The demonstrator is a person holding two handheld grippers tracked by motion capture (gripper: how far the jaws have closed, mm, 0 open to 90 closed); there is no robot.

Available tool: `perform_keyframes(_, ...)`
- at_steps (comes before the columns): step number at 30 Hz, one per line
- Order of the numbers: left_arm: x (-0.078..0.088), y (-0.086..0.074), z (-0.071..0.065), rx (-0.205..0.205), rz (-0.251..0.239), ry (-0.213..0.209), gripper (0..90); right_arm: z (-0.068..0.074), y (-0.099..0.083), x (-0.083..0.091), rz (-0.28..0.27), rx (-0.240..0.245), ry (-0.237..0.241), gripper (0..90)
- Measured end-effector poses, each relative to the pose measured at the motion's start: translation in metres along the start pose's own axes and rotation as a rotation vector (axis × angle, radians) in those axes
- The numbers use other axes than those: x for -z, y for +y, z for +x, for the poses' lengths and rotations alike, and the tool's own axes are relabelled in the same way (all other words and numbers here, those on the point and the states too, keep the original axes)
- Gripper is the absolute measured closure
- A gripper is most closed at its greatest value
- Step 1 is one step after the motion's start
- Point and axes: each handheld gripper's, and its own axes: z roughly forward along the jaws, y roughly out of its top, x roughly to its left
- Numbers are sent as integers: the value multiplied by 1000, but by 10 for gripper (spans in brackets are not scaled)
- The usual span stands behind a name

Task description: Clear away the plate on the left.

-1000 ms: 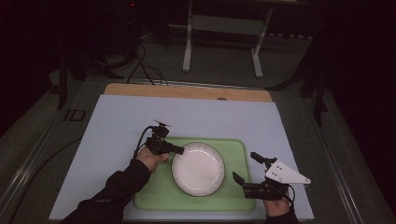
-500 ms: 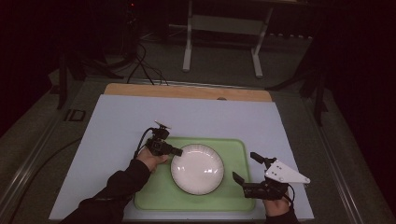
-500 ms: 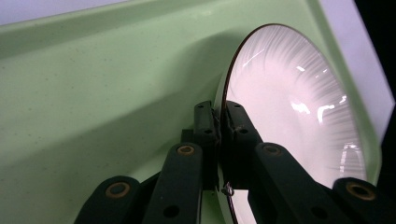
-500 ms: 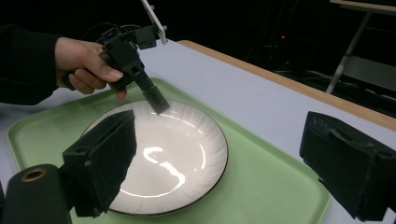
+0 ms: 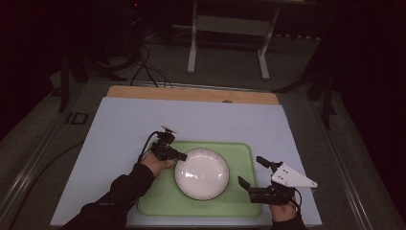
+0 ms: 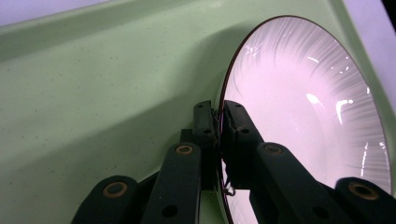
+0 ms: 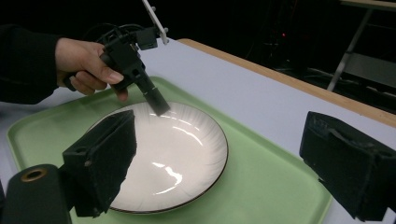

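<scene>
On the green tray (image 5: 158,206), you are pinching the white plate's (image 5: 202,173) thin rim with your left gripper (image 5: 178,156) closed tight while your right gripper (image 5: 253,173) is waiting wide open and empty, so the smooth plate could be slipping out.

high: overhead, facing forward-down | gripper views: close, low | shared: plate (image 5: 201,173), tray (image 5: 158,203)

The plate (image 5: 202,173) lies in the tray (image 5: 158,201), which sits on the table (image 5: 119,124).
</scene>
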Motion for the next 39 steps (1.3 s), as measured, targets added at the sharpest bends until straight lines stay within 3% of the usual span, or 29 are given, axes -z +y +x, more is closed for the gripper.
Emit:
perform_keyframes(6,-1,2,-4,-38,10,33,801,-1,0,0,2,-5,0,107)
perform_keyframes(9,3,3,-5,-39,-14,31,774,-1,0,0,3,-4,0,107)
perform_keyframes(11,8,3,-6,-42,-27,39,697,-1,0,0,3,-4,-1,107)
perform_keyframes(15,23,4,-14,-91,-75,39,602,-1,0,0,4,-3,-1,107)
perform_keyframes(16,31,4,-18,-132,-99,32,576,0,0,0,5,-3,-1,107)
perform_keyframes(19,39,4,-24,-168,-127,35,539,0,0,-1,5,-2,-1,107)
perform_keyframes(21,47,4,-29,-206,-140,32,431,0,0,0,4,-2,-2,107)
perform_keyframes(23,57,2,-36,-246,-168,5,382,0,0,0,5,-2,-3,107)
perform_keyframes(24,57,2,-36,-246,-168,5,363,0,0,0,5,-2,-3,107)
perform_keyframes(25,64,0,-40,-281,-180,-54,275,0,0,0,5,-2,-3,107)
perform_keyframes(27,67,-1,-42,-293,-192,-48,240,0,0,0,6,1,-3,107)
perform_keyframes(29,76,-2,-50,-333,-222,-44,201,1,0,0,4,2,-3,107)
perform_keyframes(39,103,-8,-66,-416,-258,-42,13,2,1,0,5,4,-6,107)
